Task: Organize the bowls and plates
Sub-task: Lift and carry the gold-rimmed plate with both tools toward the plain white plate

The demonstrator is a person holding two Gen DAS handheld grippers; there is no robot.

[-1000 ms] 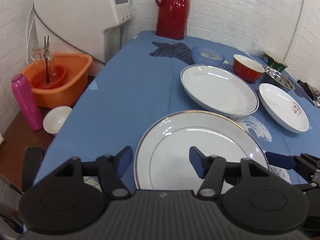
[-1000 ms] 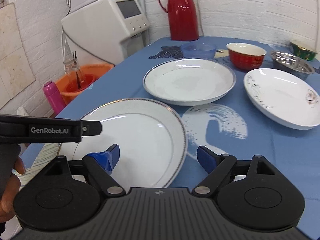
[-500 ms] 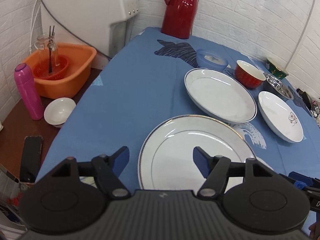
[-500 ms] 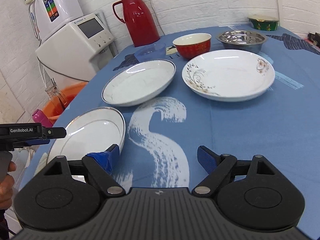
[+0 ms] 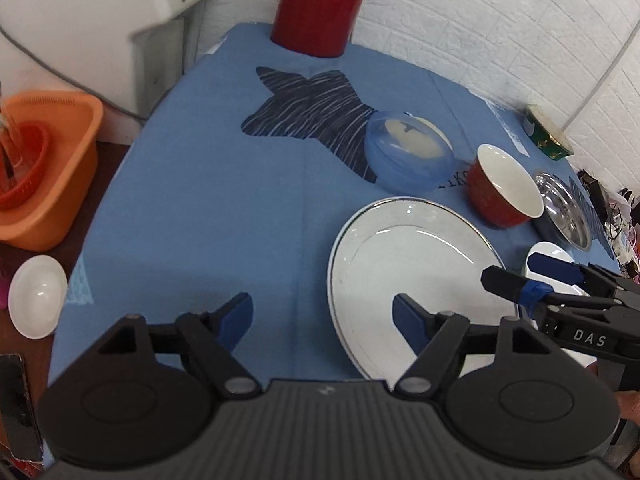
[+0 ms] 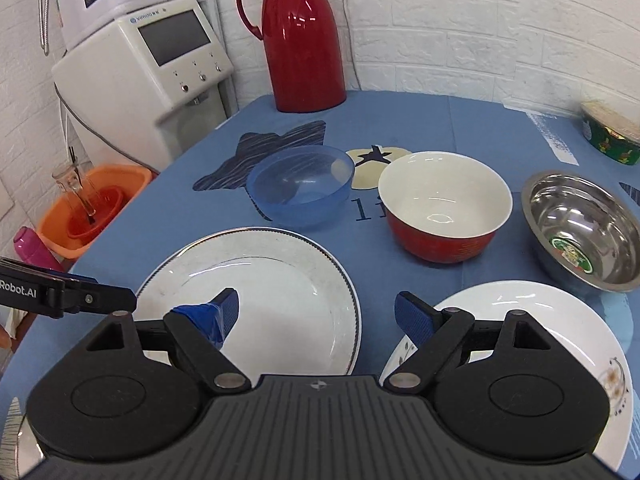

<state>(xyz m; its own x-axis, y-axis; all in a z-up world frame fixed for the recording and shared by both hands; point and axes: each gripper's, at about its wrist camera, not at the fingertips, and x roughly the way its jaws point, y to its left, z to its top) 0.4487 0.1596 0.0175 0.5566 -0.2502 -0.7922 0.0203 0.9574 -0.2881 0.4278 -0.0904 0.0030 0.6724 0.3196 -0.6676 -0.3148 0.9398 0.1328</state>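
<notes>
In the left wrist view, the left gripper point(image 5: 322, 318) hung spread and empty above the table's point(image 5: 208, 216) near left edge, beside the plate point(image 5: 416, 280), apparently ready to take its rim. In the right wrist view, the right gripper point(image 6: 316, 314) gaped empty between that plate point(image 6: 256, 292) and the patterned plate point(image 6: 560, 340); bowls point(image 6: 444, 206) lined the far edge, likely awaiting stacking.

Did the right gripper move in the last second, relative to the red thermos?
Yes. The right gripper advanced across the table toward the red thermos: the thermos looms larger, and the gold-rimmed flat plate formerly under its fingers is out of view.
</notes>
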